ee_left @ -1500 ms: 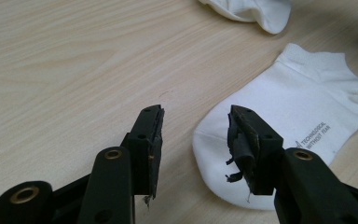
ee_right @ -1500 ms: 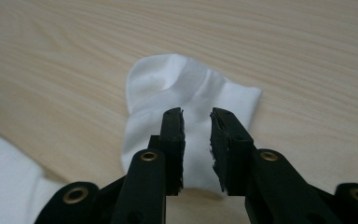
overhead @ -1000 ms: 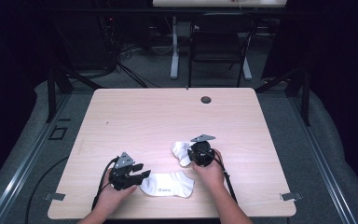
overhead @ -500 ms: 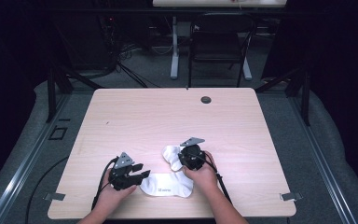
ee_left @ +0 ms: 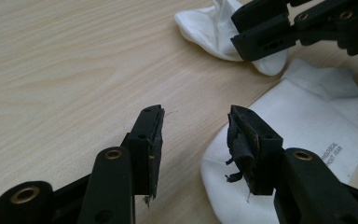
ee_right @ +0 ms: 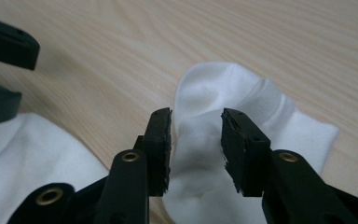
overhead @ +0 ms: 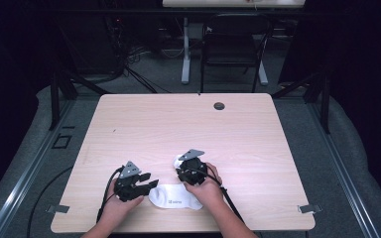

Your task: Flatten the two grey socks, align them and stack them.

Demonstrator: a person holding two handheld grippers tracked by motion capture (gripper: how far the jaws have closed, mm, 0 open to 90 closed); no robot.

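Gaping over a white sock [ee_right: 223,121] on the table [overhead: 178,124]: right gripper [ee_right: 196,135]; left gripper [ee_left: 196,135] likewise parted.

- My table [overhead: 144,124]: light wood-grain top, rounded corners, a dark round grommet [overhead: 219,106] near its far edge.
- Floor [overhead: 297,124] around my table: grey, with metal rails [overhead: 27,171] running along both sides.
- Beyond my table: a black chair [overhead: 230,47], a white table leg [overhead: 185,57], tangled black cables [overhead: 129,64].
- Room beyond that: dark, black at left and right.
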